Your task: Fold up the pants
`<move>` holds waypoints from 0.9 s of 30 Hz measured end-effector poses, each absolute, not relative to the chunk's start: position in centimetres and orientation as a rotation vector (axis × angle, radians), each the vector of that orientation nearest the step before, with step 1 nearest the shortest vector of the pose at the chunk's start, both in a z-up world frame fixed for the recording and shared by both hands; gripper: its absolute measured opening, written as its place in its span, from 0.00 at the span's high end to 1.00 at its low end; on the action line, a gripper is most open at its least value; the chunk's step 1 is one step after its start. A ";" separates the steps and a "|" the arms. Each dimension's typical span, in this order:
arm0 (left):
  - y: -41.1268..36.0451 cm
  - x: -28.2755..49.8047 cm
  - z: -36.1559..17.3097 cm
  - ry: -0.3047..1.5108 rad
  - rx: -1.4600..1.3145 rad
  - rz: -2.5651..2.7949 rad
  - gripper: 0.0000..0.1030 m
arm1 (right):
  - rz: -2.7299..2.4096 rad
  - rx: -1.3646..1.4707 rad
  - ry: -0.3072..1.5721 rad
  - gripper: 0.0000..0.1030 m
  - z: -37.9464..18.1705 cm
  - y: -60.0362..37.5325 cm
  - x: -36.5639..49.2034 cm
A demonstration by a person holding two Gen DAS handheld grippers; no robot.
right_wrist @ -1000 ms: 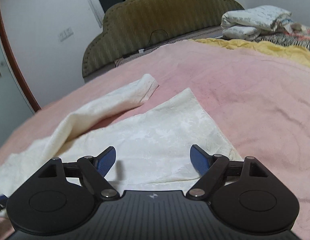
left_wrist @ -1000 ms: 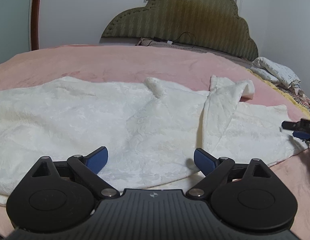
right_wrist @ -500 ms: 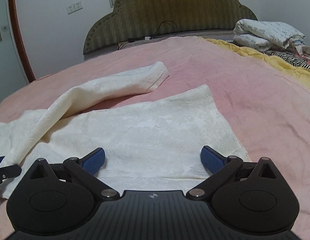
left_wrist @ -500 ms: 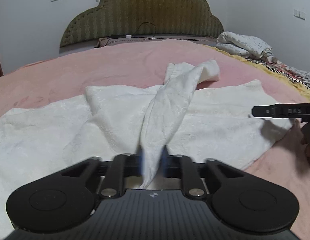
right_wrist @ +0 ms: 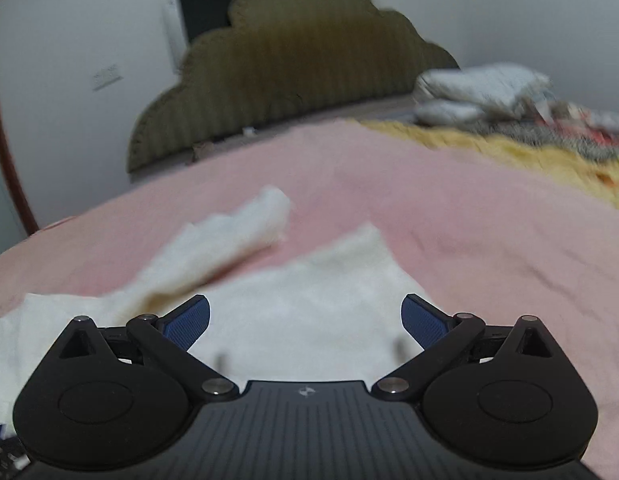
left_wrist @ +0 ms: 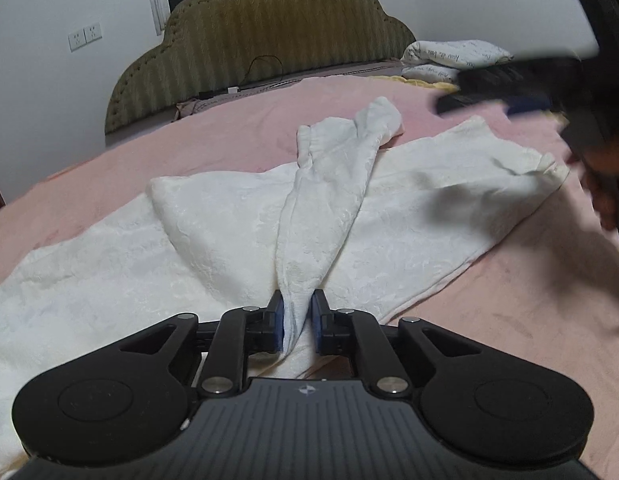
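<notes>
White pants (left_wrist: 213,240) lie spread on a pink bed cover (left_wrist: 509,320). My left gripper (left_wrist: 296,308) is shut on a raised fold of the pants, which runs as a narrow ridge away toward the far leg end (left_wrist: 379,116). My right gripper (right_wrist: 305,320) is open and empty, hovering above the near leg end of the pants (right_wrist: 309,304); this view is blurred by motion. The right gripper also shows in the left wrist view (left_wrist: 521,92), blurred, above the right leg end.
An olive padded headboard (left_wrist: 265,36) stands at the far side of the bed. Folded bedding (right_wrist: 481,88) and a yellow blanket (right_wrist: 509,152) lie at the far right. A cable (left_wrist: 265,64) lies by the headboard.
My left gripper has closed on a fold of the pants and lifted it. My right gripper has risen above the leg end and stays open.
</notes>
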State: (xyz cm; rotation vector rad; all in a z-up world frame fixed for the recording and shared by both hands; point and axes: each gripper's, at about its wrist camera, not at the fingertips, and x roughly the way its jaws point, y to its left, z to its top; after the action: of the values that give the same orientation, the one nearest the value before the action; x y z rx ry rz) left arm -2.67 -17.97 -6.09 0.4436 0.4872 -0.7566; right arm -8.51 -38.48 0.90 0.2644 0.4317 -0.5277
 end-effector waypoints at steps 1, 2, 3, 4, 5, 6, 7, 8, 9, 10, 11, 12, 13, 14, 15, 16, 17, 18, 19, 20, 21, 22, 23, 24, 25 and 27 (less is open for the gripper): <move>-17.7 -2.7 -6.0 0.477 0.459 -0.735 0.70 | -0.487 0.174 0.448 0.00 1.9 -36.9 -6.7; -17.7 -2.8 -6.0 0.469 0.466 -0.705 0.64 | -0.459 0.089 0.459 0.00 2.6 -35.4 -4.9; -17.5 -2.5 -6.0 0.470 0.459 -0.676 0.52 | -0.437 0.013 0.475 0.00 3.2 -34.2 -2.8; -17.3 -2.1 -6.0 0.481 0.439 -0.660 0.42 | -0.417 -0.036 0.494 0.00 3.5 -33.4 -0.7; -16.7 -1.4 -5.9 0.510 0.393 -0.654 0.38 | -0.402 -0.064 0.514 0.00 3.5 -32.9 1.3; -16.1 -0.5 -5.8 0.547 0.337 -0.660 0.32 | -0.395 -0.074 0.544 0.00 3.4 -32.8 3.3; -15.4 0.4 -5.8 0.582 0.281 -0.673 0.29 | -0.396 -0.066 0.584 0.00 3.0 -33.1 5.2; -14.6 1.1 -5.7 0.609 0.214 -0.698 0.27 | -0.401 -0.044 0.625 0.01 2.5 -33.6 7.0; -14.2 1.4 -5.6 0.617 0.178 -0.726 0.20 | -0.411 -0.008 0.664 0.01 1.8 -34.4 8.5; -14.2 1.5 -5.5 0.619 0.173 -0.741 0.15 | -0.425 0.032 0.700 0.01 1.2 -35.2 9.8; -14.4 1.4 -5.5 0.617 0.191 -0.739 0.15 | -0.432 0.079 0.736 0.01 0.4 -36.1 10.9; -14.8 1.2 -5.5 0.611 0.220 -0.731 0.14 | -0.430 0.117 0.764 0.01 -0.4 -36.8 11.7; -15.0 1.0 -5.5 0.606 0.243 -0.725 0.14 | -0.427 0.140 0.786 0.03 -1.0 -37.2 12.3; -15.2 0.9 -5.5 0.603 0.253 -0.723 0.14 | -0.433 0.147 0.808 0.21 -1.8 -37.6 12.7; -15.1 1.0 -5.4 0.605 0.247 -0.725 0.14 | -0.438 0.146 0.817 0.33 -2.2 -37.8 12.8; -14.9 1.2 -5.4 0.607 0.236 -0.729 0.15 | -0.425 0.164 0.795 0.43 -2.2 -38.0 12.5; -14.7 1.3 -5.4 0.610 0.226 -0.732 0.16 | -0.422 0.189 0.781 0.65 -2.1 -38.3 12.1; -14.7 1.3 -5.3 0.610 0.223 -0.732 0.17 | -0.412 0.218 0.765 0.82 -1.8 -38.5 11.7; -14.7 1.4 -5.3 0.609 0.222 -0.730 0.19 | -0.407 0.259 0.737 0.86 -1.5 -38.9 11.0; -14.6 1.5 -5.3 0.607 0.220 -0.729 0.20 | -0.397 0.311 0.680 0.86 -0.9 -39.4 9.8; -14.5 1.5 -5.3 0.607 0.217 -0.728 0.21 | -0.390 0.360 0.632 0.86 -0.3 -40.0 8.7; -14.5 1.6 -5.3 0.608 0.212 -0.729 0.22 | -0.382 0.408 0.587 0.87 0.2 -40.7 7.3; -14.4 1.6 -5.4 0.607 0.207 -0.728 0.22 | -0.374 0.456 0.537 0.87 0.7 -41.4 5.7; -14.3 1.6 -5.3 0.607 0.202 -0.727 0.24 | -0.365 0.499 0.493 0.87 1.1 -42.2 3.9; -14.3 1.6 -5.4 0.606 0.199 -0.725 0.26 | -0.367 0.533 0.461 0.87 1.4 -42.8 2.3; -14.3 1.5 -5.4 0.603 0.198 -0.718 0.30 | -0.361 0.612 0.393 0.88 1.9 -44.5 -1.7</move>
State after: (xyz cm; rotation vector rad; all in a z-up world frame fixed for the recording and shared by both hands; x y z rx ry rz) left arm 1.45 -14.29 -5.39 0.1984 0.6033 -0.7182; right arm -1.69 -44.49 1.86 0.6116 0.3932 -0.3611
